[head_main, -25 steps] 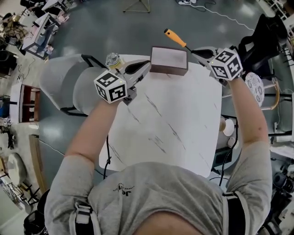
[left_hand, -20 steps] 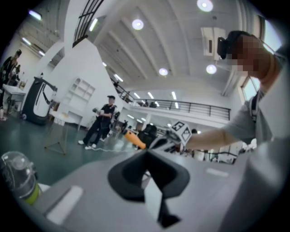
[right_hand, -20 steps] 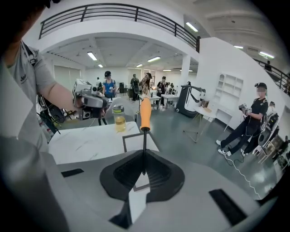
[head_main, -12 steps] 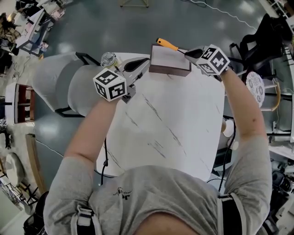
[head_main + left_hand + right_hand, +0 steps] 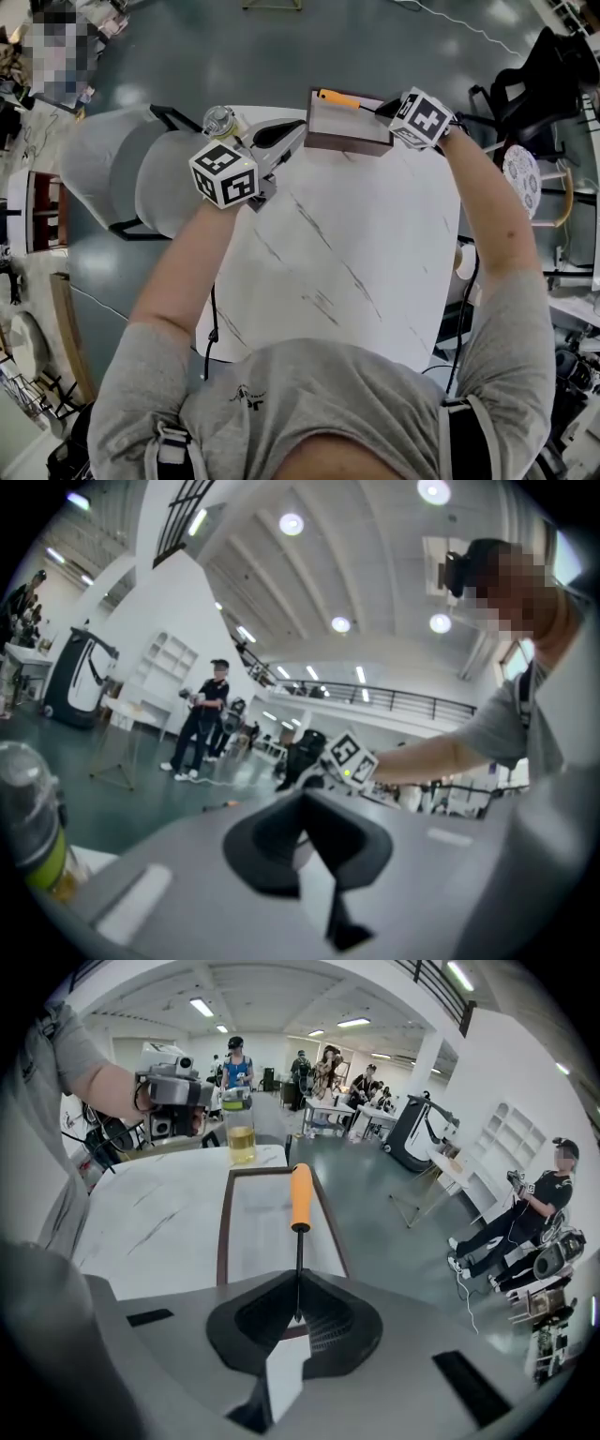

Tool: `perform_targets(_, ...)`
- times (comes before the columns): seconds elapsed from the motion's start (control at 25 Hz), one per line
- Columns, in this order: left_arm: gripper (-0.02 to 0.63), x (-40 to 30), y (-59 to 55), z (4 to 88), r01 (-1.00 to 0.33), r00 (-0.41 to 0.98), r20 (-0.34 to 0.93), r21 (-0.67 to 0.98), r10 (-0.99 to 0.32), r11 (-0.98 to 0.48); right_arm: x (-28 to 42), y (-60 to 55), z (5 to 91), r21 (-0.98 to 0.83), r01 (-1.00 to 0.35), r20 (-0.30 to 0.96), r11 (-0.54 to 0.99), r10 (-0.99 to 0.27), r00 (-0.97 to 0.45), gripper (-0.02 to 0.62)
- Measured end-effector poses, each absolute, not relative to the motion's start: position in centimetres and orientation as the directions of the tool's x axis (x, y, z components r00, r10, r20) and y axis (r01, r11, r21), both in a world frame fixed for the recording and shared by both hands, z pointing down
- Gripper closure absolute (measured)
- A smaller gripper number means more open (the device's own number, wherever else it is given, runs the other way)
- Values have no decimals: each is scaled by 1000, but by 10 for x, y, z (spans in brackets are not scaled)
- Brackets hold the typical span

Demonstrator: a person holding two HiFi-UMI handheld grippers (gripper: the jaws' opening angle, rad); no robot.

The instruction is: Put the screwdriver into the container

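Observation:
The screwdriver (image 5: 336, 97) has an orange handle (image 5: 300, 1196) and a thin dark shaft. My right gripper (image 5: 382, 108) is shut on that shaft (image 5: 298, 1274) and holds it level, with the handle pointing left over the container (image 5: 349, 141). The container is a shallow brown-rimmed rectangular box (image 5: 225, 1232) at the far edge of the white marble table (image 5: 356, 272). My left gripper (image 5: 286, 139) hovers just left of the box, its jaws shut with nothing between them (image 5: 305, 841). The right gripper's marker cube (image 5: 352, 758) shows in the left gripper view.
A clear bottle with yellow liquid (image 5: 219, 120) stands at the table's far left corner, behind my left gripper (image 5: 240, 1129). A grey upholstered seat (image 5: 122, 173) is left of the table. Chairs and clutter stand to the right (image 5: 525, 178). Other people stand on the floor beyond (image 5: 553, 1213).
My right gripper has carried the screwdriver left and lower, so its handle went from beyond the box to over it. The left gripper has barely moved.

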State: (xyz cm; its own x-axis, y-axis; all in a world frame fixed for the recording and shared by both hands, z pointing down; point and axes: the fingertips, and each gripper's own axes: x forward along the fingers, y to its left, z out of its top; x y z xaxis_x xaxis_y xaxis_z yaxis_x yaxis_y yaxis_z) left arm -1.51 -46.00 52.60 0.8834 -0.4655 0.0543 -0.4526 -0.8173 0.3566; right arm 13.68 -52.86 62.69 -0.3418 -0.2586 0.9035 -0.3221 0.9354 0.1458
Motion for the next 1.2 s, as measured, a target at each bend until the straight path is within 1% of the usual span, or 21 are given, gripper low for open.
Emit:
perform_targets(0.32,603,-12,-457,528,-438,890,49,366,-453,-821,133,-529,645,161,-265,942,951,-228,-248,577)
perform_targets(0.6,603,-12,-454,534,-439,890,57,366,-451,-820,132,-531,652,153,-259,956,954,-209,-204,577)
perform_targets(0.92,603,-11,-451,537,-434,894,60,370,-445,-821,127,-531,661,156,-251,963,955,-204,-177,577)
perform_targets(1.2,603,-11,-449,537,-430,894,54,378,-444,-820,125,-533,662,170,-270,958,948,-223,-180,577)
